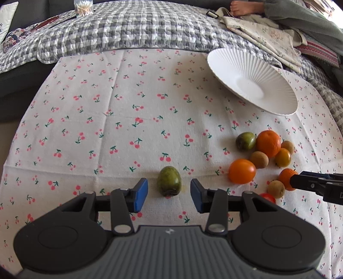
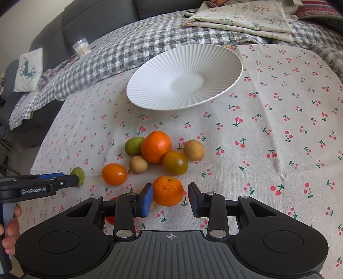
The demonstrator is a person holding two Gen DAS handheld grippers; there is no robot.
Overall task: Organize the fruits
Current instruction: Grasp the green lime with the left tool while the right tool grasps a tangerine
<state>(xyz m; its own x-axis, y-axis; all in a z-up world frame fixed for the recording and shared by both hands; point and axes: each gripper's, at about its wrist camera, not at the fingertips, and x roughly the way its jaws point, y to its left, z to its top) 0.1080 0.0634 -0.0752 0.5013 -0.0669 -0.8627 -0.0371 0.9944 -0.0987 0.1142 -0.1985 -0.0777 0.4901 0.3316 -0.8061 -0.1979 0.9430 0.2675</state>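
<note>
My left gripper [image 1: 169,194] is open, its blue pads on either side of a green oval fruit [image 1: 169,181] lying on the cherry-print cloth, not touching it. My right gripper [image 2: 170,198] is open around a small mandarin [image 2: 168,190]; the left pad is close to it, the right pad apart. A cluster of fruits lies beyond: a big mandarin [image 2: 156,146], a green fruit [image 2: 133,146], an orange tomato [image 2: 114,173], a dark tomato [image 2: 175,162] and brown round fruits [image 2: 193,149]. A white ribbed plate [image 2: 184,77] sits behind them, empty.
A grey checked quilt [image 1: 128,28] borders the cloth at the back. Folded floral cloths [image 2: 246,19] lie at the back right. A red fruit [image 2: 110,219] shows partly under my right gripper's left finger. A jar of sticks [image 1: 84,7] stands far back.
</note>
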